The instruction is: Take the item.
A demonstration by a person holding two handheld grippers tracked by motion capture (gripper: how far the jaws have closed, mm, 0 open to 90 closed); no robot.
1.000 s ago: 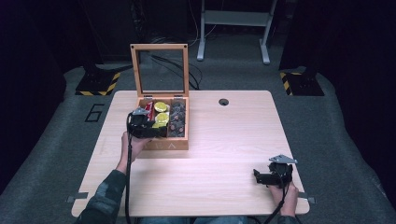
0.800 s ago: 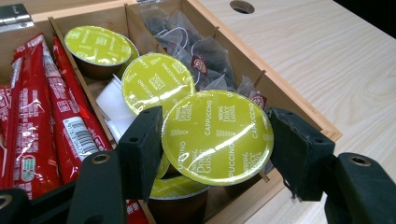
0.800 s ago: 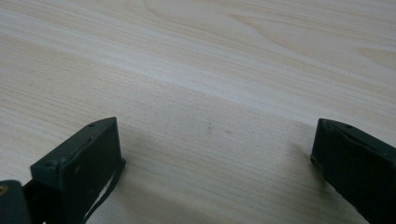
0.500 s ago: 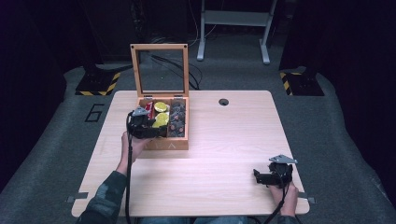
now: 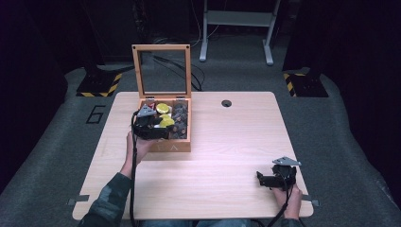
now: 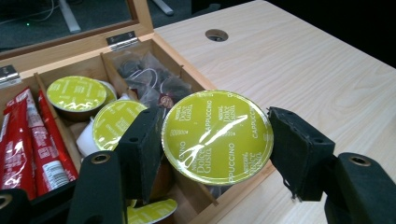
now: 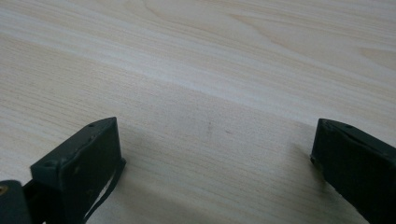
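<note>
A wooden box (image 5: 170,146) with its glass lid (image 5: 163,71) raised stands at the table's left middle. Its compartments hold green-lidded coffee capsules (image 6: 77,93), red sachets (image 6: 21,140) and dark tea bags (image 6: 149,79). My left gripper (image 6: 215,140) is shut on one green-lidded capsule (image 6: 217,133), held just above the box's front compartments; from above the gripper (image 5: 158,126) sits over the box's left half. My right gripper (image 5: 265,179) rests near the table's front right edge, its jaws wide open over bare wood (image 7: 210,130) with nothing between them.
A round cable hole (image 5: 226,103) sits in the table behind the box to the right. Bare tabletop (image 5: 236,142) spreads between the box and my right gripper. Beyond the table's far edge stand a metal frame (image 5: 236,28) and yellow-black striped floor blocks (image 5: 101,85).
My left gripper has risen slightly out of the box with the green-lidded capsule. The right gripper has stayed still.
</note>
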